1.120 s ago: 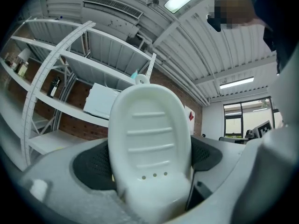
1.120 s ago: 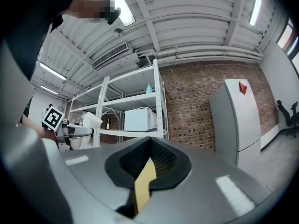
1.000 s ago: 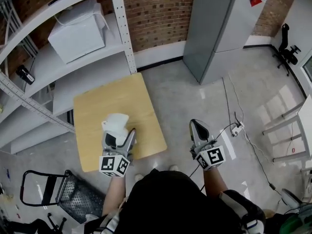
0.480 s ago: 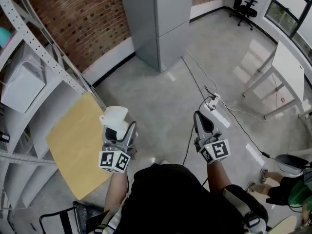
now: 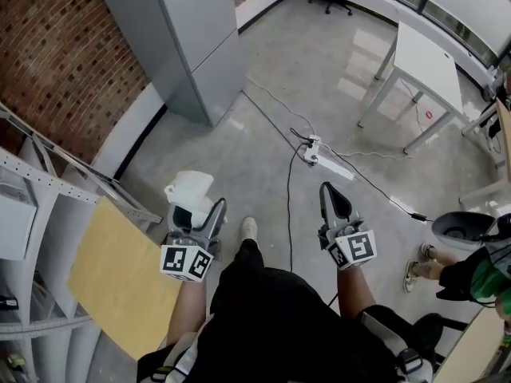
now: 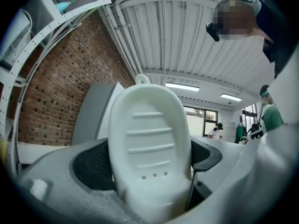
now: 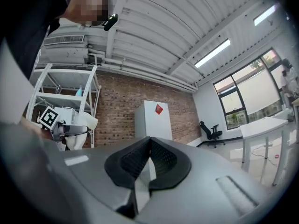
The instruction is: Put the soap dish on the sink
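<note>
White oval plastic soap dish, ridged with three small drain holes, sits upright between the pads of the left gripper, which is clamped on its lower part with jaws spread wide around it. The dish is held in the air over the grey concrete floor, just off the edge of the light wooden tabletop. Right gripper has its jaws pressed together with nothing between them, level beside the left one, well apart. Tall grey metal cabinet stands against the red brick wall. White power strip with black cable lies on the floor ahead.
</note>
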`<state>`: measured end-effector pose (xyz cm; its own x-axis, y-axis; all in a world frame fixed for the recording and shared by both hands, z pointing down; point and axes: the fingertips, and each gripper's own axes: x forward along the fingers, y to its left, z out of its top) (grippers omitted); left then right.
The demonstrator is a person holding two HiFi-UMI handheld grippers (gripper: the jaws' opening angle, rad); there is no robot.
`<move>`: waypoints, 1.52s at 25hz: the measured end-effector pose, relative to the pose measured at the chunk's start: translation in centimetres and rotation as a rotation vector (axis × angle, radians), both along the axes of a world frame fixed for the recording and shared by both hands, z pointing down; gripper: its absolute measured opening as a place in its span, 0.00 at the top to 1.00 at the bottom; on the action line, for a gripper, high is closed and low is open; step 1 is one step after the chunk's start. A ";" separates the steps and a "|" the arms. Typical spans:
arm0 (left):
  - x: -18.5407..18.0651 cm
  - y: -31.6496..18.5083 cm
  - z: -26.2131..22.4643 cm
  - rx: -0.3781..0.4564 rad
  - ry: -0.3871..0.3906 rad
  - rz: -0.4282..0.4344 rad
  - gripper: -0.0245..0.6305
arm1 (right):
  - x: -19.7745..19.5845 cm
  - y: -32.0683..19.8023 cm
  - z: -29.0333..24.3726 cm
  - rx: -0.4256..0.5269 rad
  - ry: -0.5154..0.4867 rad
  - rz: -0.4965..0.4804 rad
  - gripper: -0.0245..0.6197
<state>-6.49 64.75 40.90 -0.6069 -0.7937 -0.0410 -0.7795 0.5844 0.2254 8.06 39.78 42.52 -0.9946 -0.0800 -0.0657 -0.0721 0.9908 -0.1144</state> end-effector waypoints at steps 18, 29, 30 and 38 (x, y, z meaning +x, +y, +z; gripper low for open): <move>-15.1 -15.8 1.5 0.104 0.032 0.254 0.26 | -9.0 -11.5 -1.3 0.037 -0.008 0.269 0.95; -22.0 -21.6 2.5 0.099 0.057 0.307 0.26 | -13.8 -17.7 -1.8 0.060 0.022 0.394 0.95; -22.2 -22.3 2.5 0.099 0.054 0.318 0.26 | -13.5 -18.2 -2.1 0.056 0.018 0.415 0.95; -19.9 -28.7 2.8 0.084 0.053 0.469 0.26 | -8.6 -22.1 -1.5 0.046 0.023 0.572 0.95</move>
<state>-26.38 36.08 43.71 -0.1871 -0.9777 -0.0956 -0.9409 0.1504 0.3033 -0.53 17.67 41.04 -0.7950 -0.6035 -0.0605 -0.6003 0.7972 -0.0636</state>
